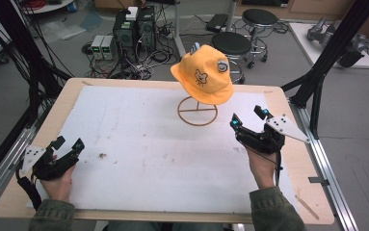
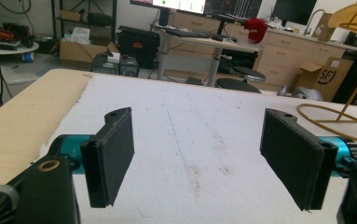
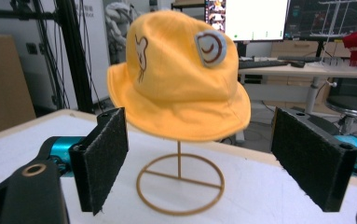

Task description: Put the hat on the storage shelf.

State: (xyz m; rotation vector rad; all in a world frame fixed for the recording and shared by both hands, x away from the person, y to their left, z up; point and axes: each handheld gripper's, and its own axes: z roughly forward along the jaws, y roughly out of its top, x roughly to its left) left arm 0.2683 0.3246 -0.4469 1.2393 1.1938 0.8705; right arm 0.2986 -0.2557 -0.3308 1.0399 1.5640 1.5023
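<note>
**Yellow bucket hat sits on its wire stand, both grippers apart from it with jaws wide**

An orange-yellow bucket hat (image 1: 203, 77) rests on top of a thin golden wire stand (image 1: 197, 111) near the far edge of the table (image 1: 42, 120), a little right of the middle. The hat has a small mouse drawing on its crown and a pale round ear patch with a brown swirl on one side; in the right gripper view the hat (image 3: 178, 77) faces the camera with its brim drooping over the stand's upright rod, and the stand (image 3: 180, 184) shows a round base ring crossed by a single bar. The ring lies flat on the white mat (image 1: 138, 149) that covers most of the wooden tabletop.

The right gripper (image 1: 248, 116) is held over the right part of the mat, near the stand but not touching it, pointing toward the hat. Its jaws stand wide apart with nothing between them; in its own view the hat and stand appear in the gap between the two black pads (image 3: 101, 158).

The left gripper (image 1: 67, 143) is at the near left corner of the mat, well apart from the hat. Its jaws are also spread wide and hold nothing; its own view looks across bare, faintly stained mat, with part of the stand's base ring at the right edge.

A sleeve (image 1: 273, 209) in olive green covers each forearm at the near edge. Beyond the table stand two black stools (image 1: 232, 44) and computer towers (image 1: 135, 26) among cables on the floor.
</note>
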